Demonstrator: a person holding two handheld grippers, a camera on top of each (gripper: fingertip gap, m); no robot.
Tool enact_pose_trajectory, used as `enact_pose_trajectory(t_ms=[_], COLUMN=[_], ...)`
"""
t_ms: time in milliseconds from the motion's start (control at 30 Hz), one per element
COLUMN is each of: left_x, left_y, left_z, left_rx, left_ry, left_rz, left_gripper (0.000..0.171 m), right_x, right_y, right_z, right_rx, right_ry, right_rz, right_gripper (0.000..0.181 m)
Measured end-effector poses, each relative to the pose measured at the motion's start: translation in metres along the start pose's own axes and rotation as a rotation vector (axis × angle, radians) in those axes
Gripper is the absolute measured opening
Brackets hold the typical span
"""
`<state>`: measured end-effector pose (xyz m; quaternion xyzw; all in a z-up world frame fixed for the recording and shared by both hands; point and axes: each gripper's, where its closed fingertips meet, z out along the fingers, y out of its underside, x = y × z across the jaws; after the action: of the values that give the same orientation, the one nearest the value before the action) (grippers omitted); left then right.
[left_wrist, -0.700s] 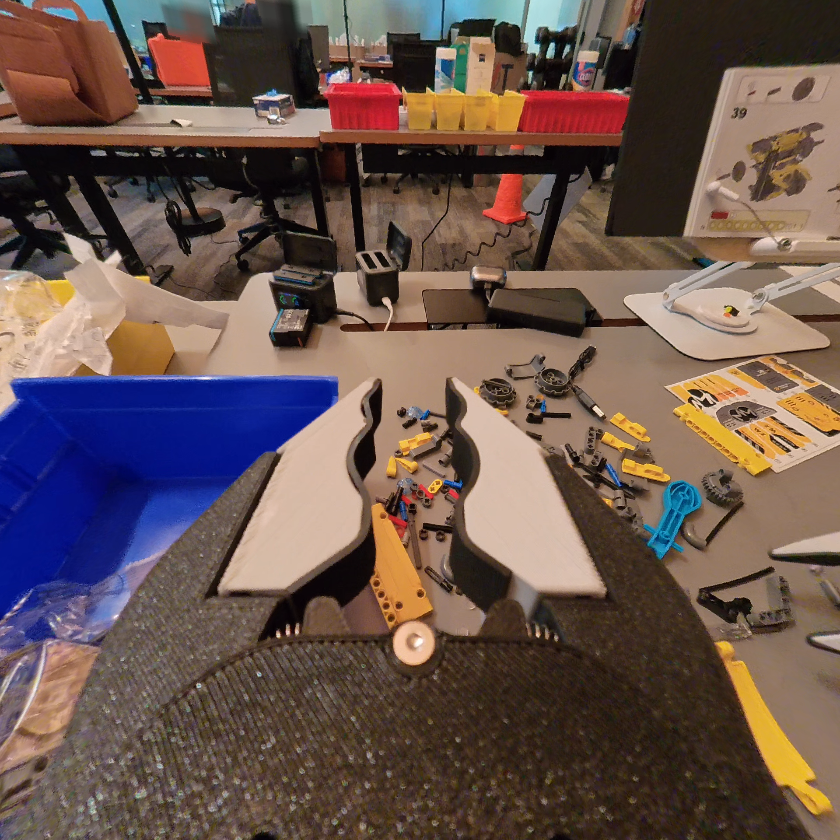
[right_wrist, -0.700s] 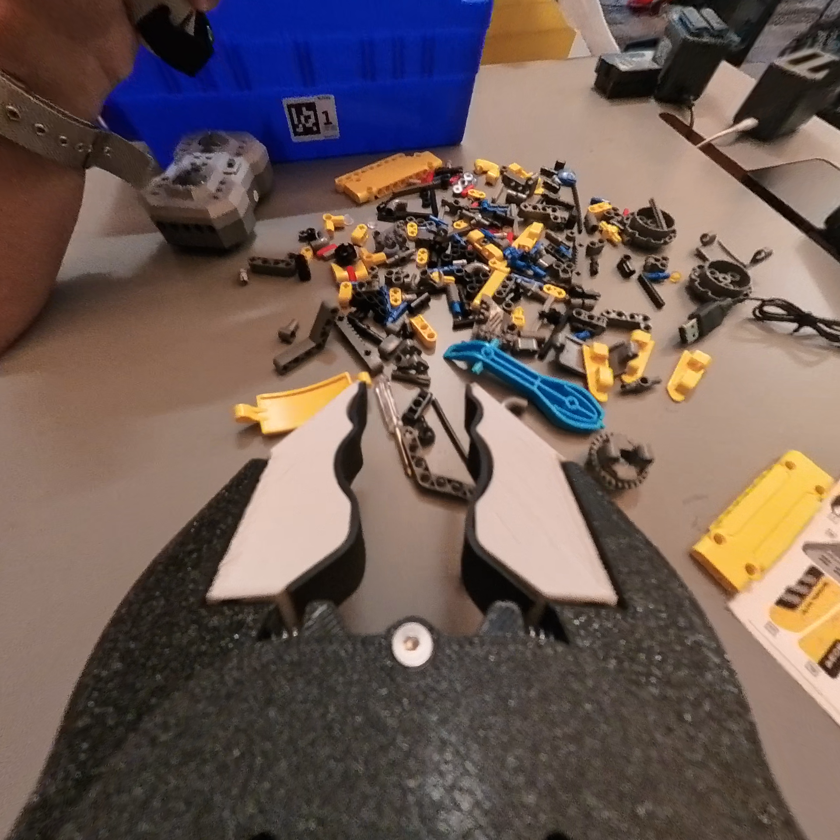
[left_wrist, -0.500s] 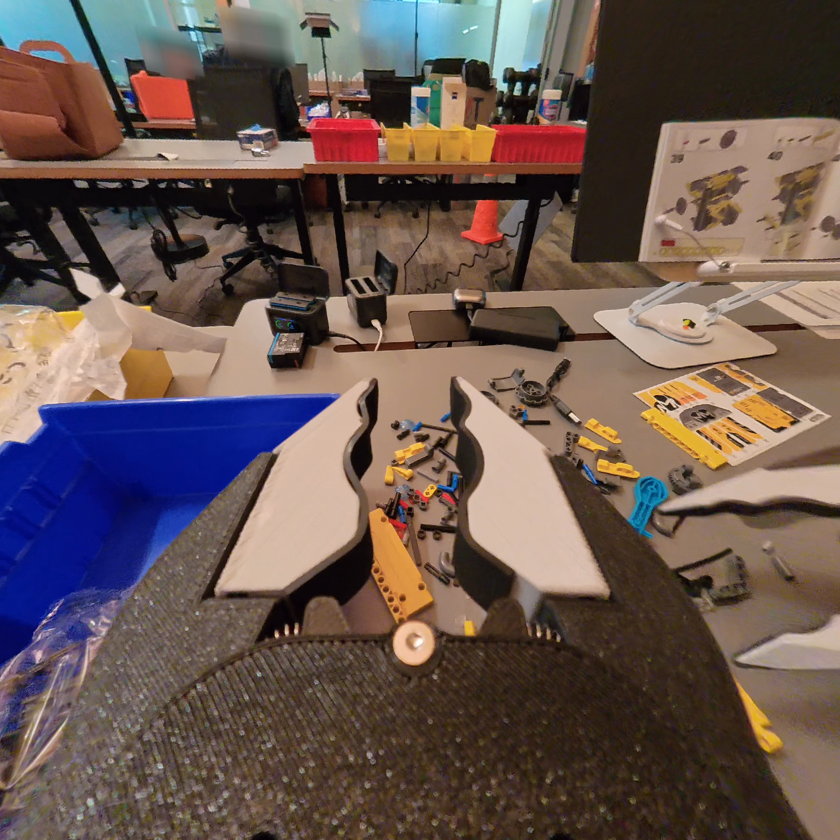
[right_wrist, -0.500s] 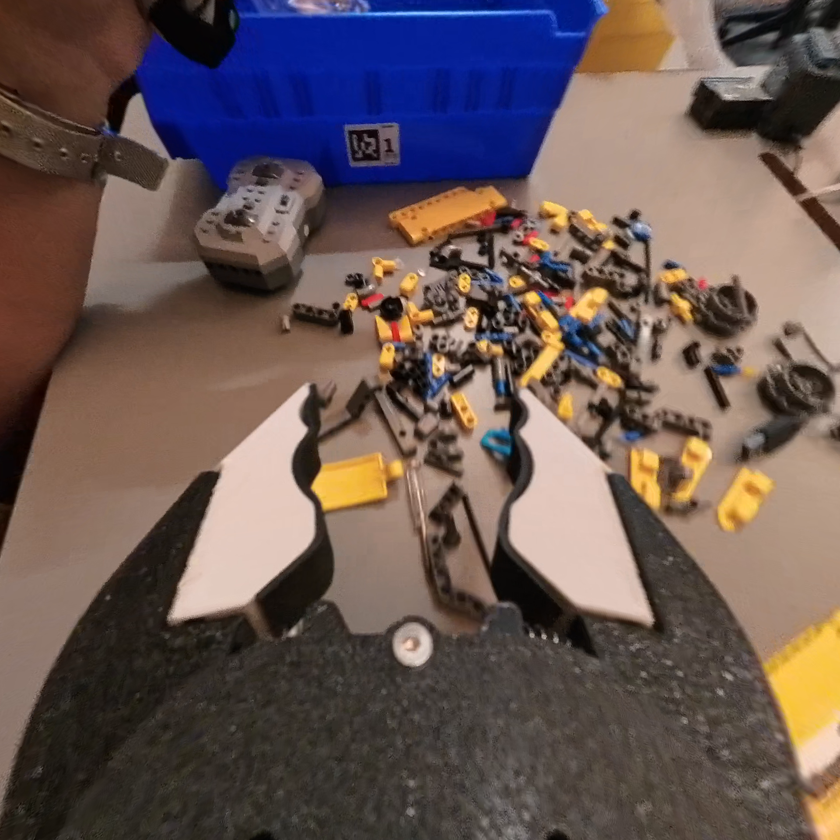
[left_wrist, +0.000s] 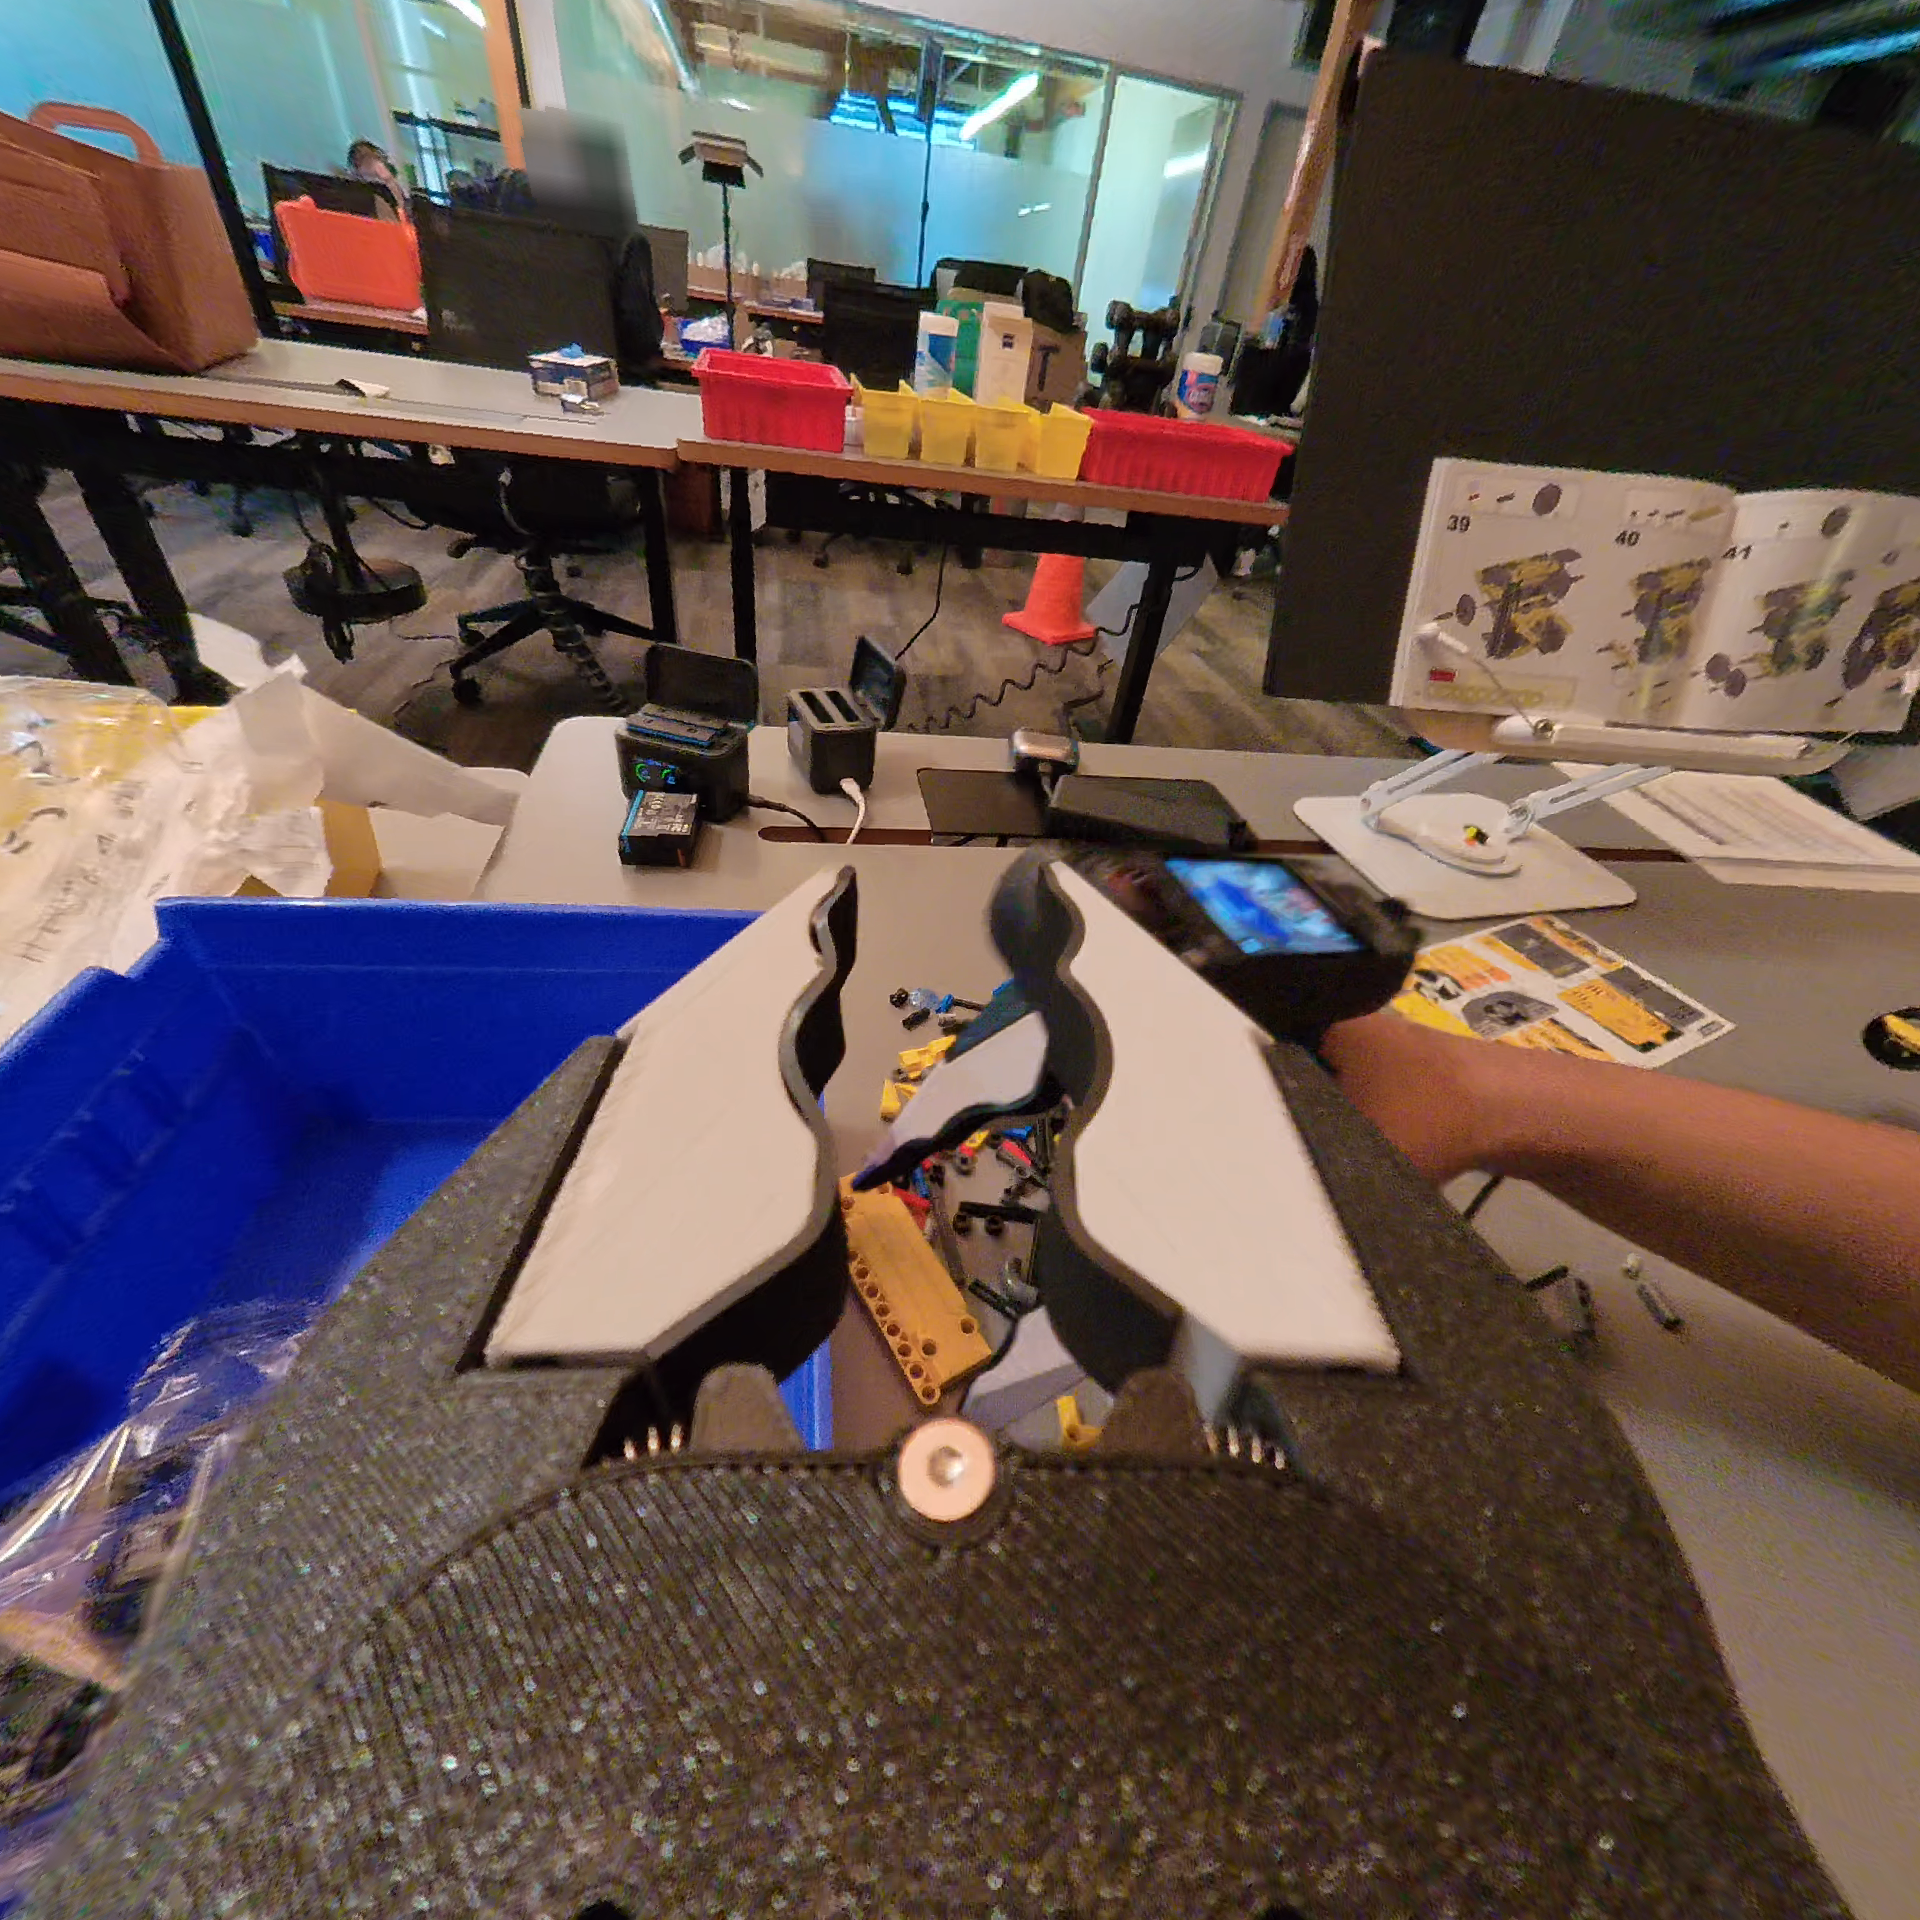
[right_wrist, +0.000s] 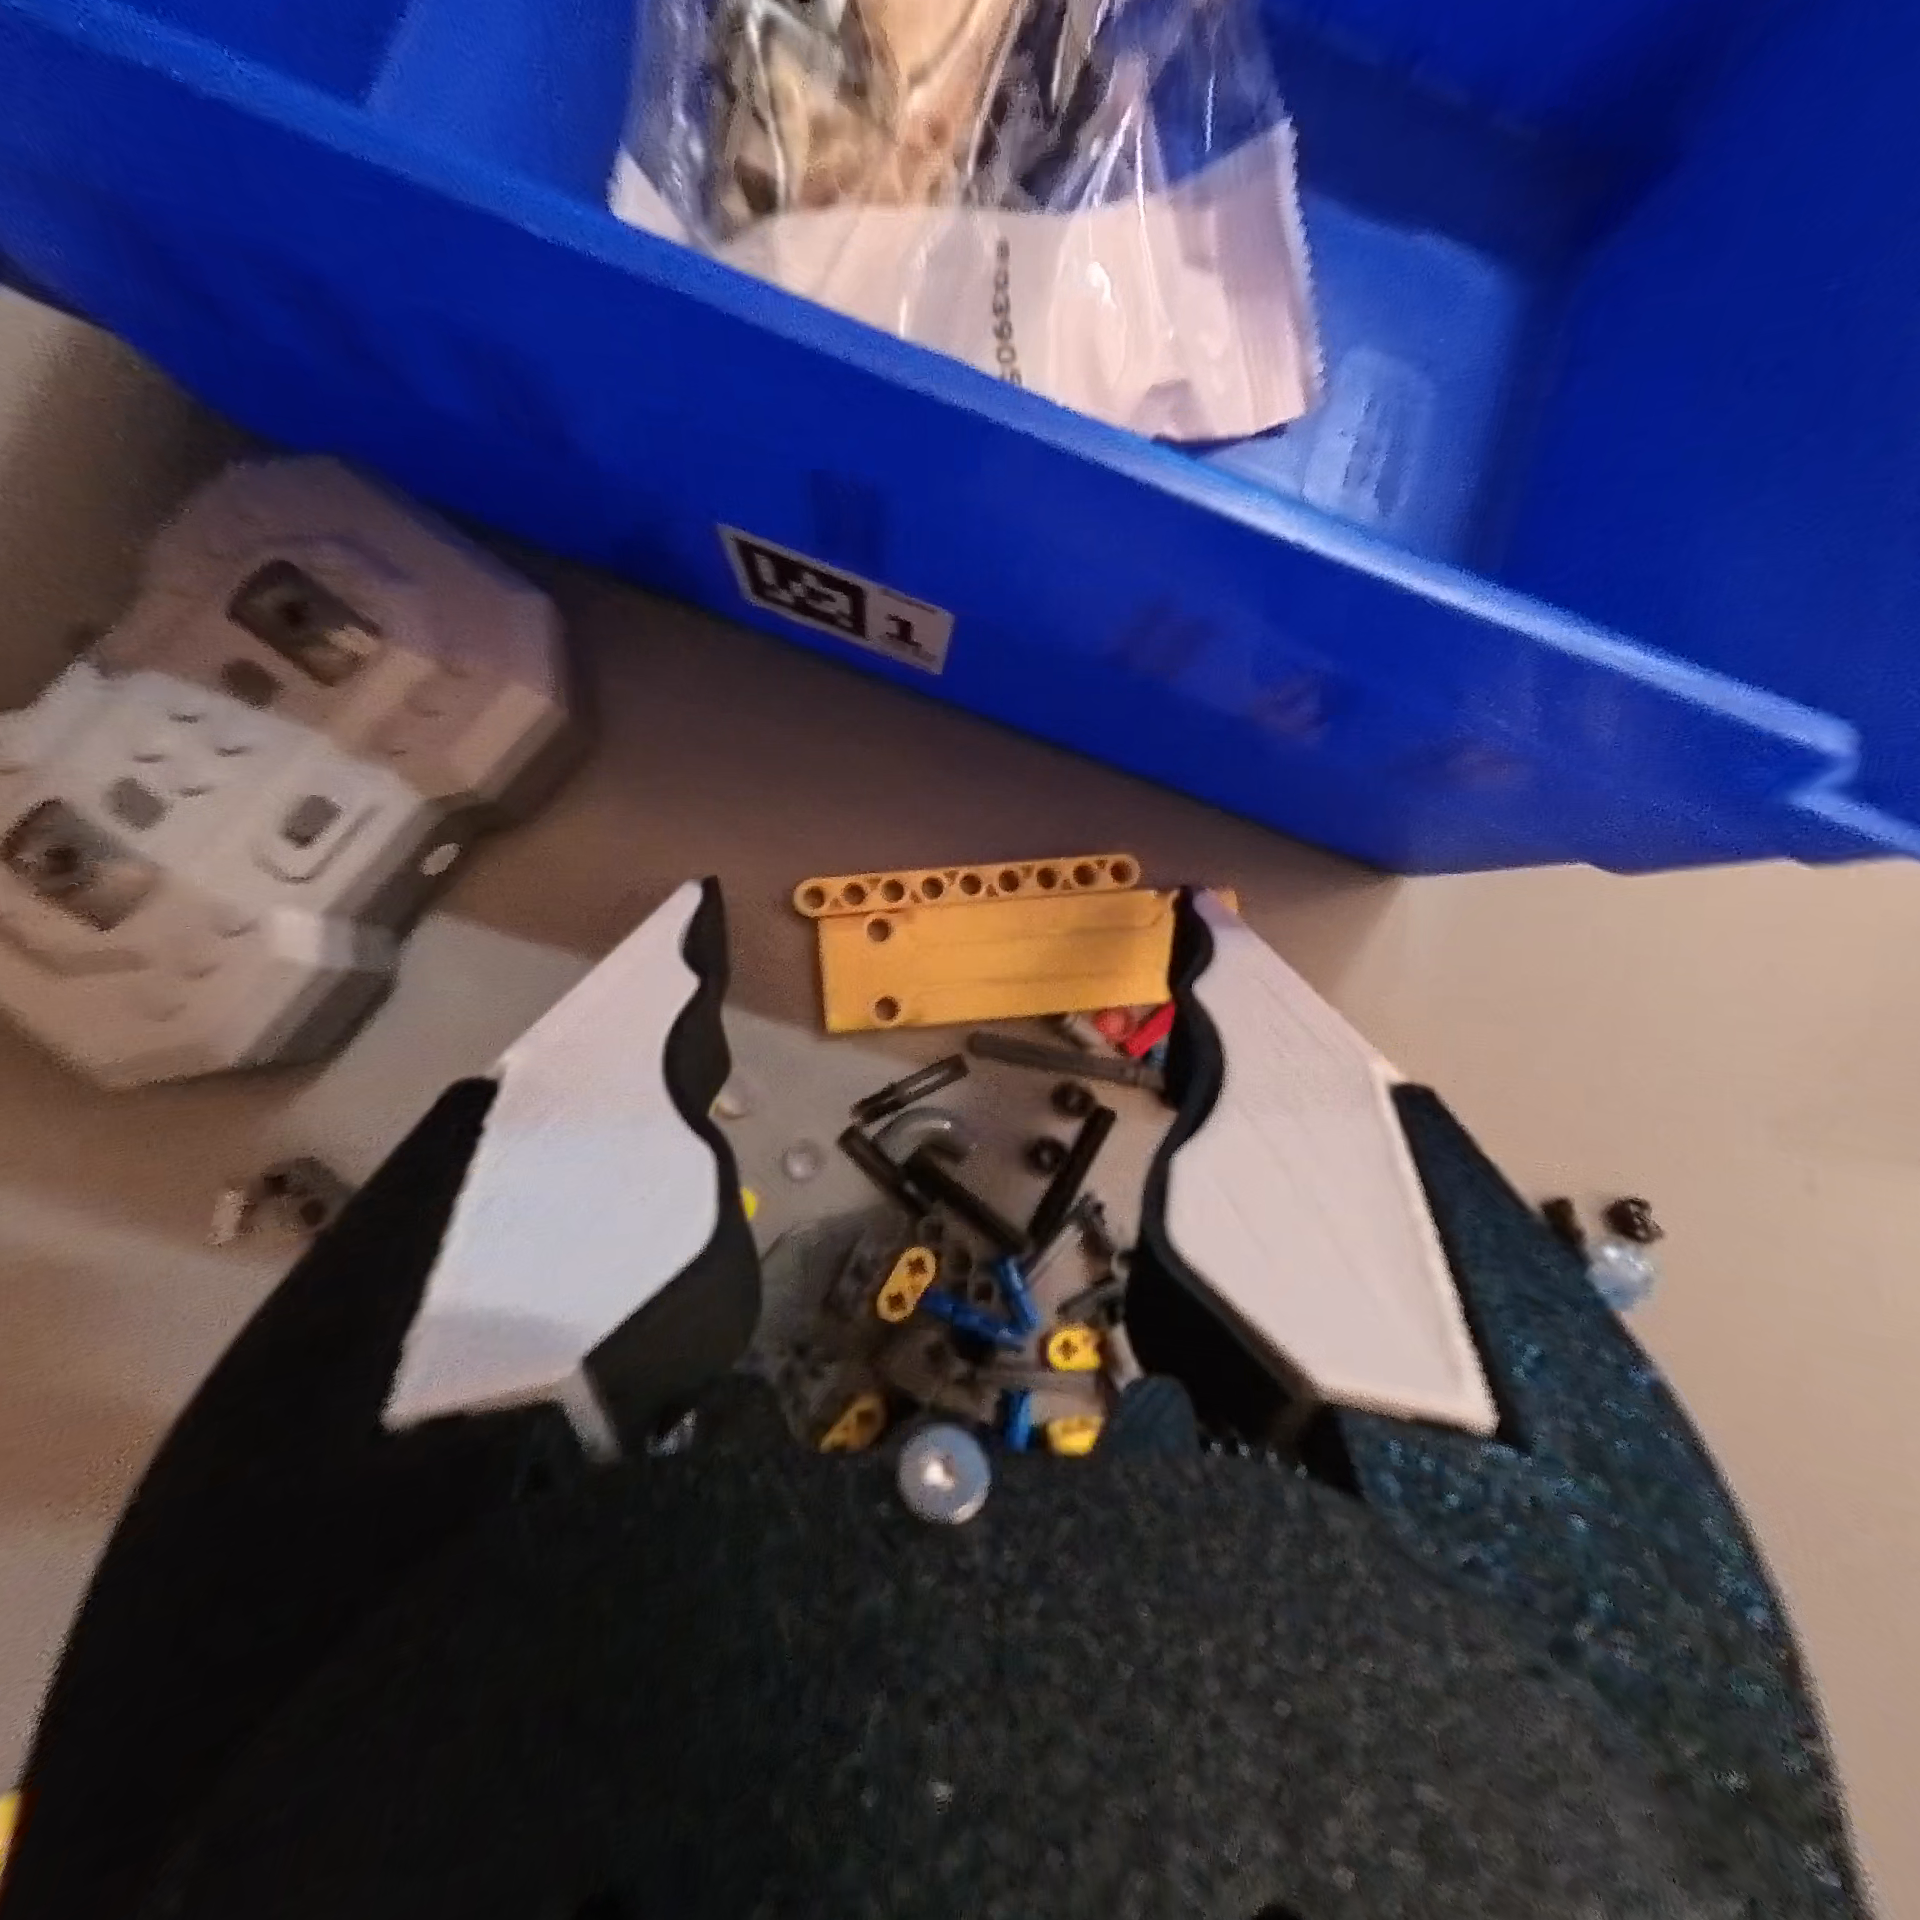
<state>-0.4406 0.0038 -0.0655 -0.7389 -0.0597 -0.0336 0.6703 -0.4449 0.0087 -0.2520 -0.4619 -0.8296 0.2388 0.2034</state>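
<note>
My left gripper (left_wrist: 928, 914) is open and empty, held above the grey table beside the blue bin (left_wrist: 312, 1060). A pile of small black, yellow and blue building parts (left_wrist: 966, 1143) lies below it. My right gripper (right_wrist: 951, 914) is open wide and empty, low over the same pile (right_wrist: 987, 1247), its tips on either side of a flat yellow panel (right_wrist: 997, 966). That panel also shows in the left wrist view (left_wrist: 914, 1288). One of the right gripper's fingers (left_wrist: 977, 1081) shows between my left fingers, with a person's arm (left_wrist: 1662, 1174) behind it.
The blue bin's wall (right_wrist: 1039, 499) stands just beyond the yellow panel, with a clear plastic bag (right_wrist: 987, 208) inside. A grey block with sockets (right_wrist: 239, 790) sits left of the right gripper. An open instruction booklet (left_wrist: 1662, 592) on a stand and a sticker sheet (left_wrist: 1558, 987) are at the right. Spacing between my two grippers at the tips: around 20 centimeters.
My right gripper has swept forward over the pile to the blue bin and opened wider. It now sits in front of my left gripper, which has risen slightly.
</note>
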Motion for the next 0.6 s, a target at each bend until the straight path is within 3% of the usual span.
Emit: enact_pose_trajectory(t_ms=[167, 400, 433, 467, 600], left_x=[0.006, 0.01, 0.011, 0.011, 0.022], left_y=[-0.003, 0.003, 0.002, 0.002, -0.014], left_z=[0.006, 0.017, 0.018, 0.018, 0.012], left_rx=[0.034, 0.022, 0.024, 0.027, 0.109], left_ry=[0.031, 0.042, 0.043, 0.039, 0.094], left_rz=[-0.02, -0.023, -0.021, -0.015, -0.032], left_gripper=[0.033, 0.03, 0.03, 0.03, 0.03], right_x=[0.004, -0.007, -0.008, -0.009, -0.019], right_y=[0.003, 0.005, 0.004, 0.0, -0.001], right_z=[0.017, 0.014, 0.011, 0.006, -0.026], right_rx=[-0.048, -0.08, -0.067, -0.032, 0.059], right_ry=[-0.04, -0.083, -0.074, -0.057, -0.04], right_rz=[-0.012, -0.032, -0.044, -0.051, -0.007], right_gripper=[0.083, 0.072, 0.04, 0.03, 0.035])
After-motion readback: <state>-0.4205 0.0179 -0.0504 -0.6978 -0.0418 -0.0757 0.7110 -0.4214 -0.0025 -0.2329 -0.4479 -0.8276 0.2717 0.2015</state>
